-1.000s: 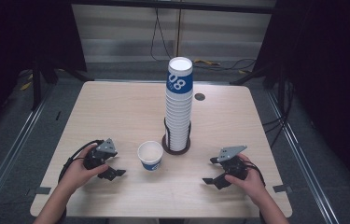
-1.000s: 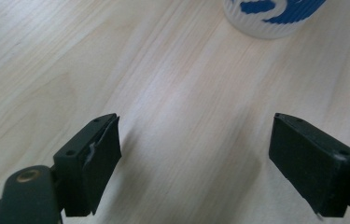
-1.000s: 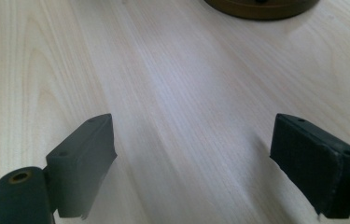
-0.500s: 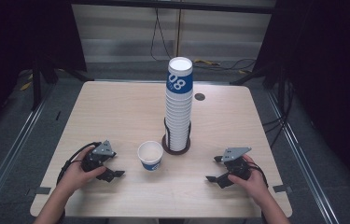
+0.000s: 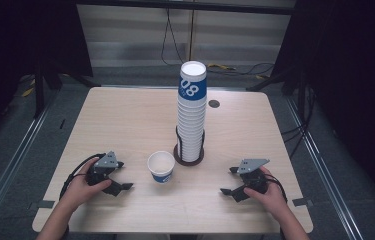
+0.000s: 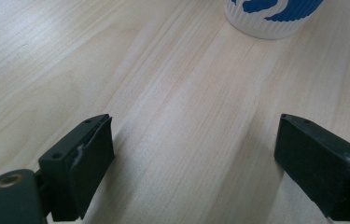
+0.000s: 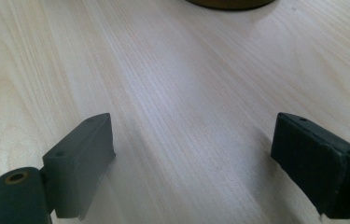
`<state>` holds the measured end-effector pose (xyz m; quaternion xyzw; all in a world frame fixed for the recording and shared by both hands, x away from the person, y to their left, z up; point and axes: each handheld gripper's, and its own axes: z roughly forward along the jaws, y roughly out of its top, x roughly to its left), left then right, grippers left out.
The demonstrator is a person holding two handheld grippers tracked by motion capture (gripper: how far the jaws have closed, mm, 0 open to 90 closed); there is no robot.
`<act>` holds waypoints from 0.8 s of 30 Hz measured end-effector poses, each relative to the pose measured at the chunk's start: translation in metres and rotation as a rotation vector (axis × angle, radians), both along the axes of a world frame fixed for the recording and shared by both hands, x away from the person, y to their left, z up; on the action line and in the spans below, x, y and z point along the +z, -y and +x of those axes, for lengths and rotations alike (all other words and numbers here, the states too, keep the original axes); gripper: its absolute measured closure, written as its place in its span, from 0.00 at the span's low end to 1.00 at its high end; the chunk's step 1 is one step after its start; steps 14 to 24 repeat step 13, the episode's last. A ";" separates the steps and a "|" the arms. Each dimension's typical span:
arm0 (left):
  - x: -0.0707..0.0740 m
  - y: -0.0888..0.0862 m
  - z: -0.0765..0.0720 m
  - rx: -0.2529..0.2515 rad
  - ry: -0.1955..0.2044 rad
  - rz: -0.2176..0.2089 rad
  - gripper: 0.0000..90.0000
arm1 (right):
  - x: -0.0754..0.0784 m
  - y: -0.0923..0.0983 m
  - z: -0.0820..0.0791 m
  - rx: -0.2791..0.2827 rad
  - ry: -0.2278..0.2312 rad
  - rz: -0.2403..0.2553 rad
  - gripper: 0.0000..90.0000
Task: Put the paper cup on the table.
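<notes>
1. While resting on the table (image 5: 125, 120), the left gripper (image 5: 122, 179) is standing wide and empty, its jaws having just been opening.
2. The right gripper (image 5: 229, 181) is likewise gaping empty.
3. The single cup (image 5: 161, 167) is sitting upright between them, just beside the cup stack (image 5: 191, 112).

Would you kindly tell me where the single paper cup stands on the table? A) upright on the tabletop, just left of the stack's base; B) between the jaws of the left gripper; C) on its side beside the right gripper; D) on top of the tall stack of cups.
A: the single cup stands upright on the table, apart from both grippers, just left of the stack.
</notes>
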<state>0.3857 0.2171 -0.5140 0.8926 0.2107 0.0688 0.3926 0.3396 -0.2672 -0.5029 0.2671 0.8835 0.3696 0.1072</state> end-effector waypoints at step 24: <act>-0.002 0.002 0.001 -0.005 0.003 -0.004 0.06 | 0.000 0.000 0.000 -0.002 -0.001 0.000 0.13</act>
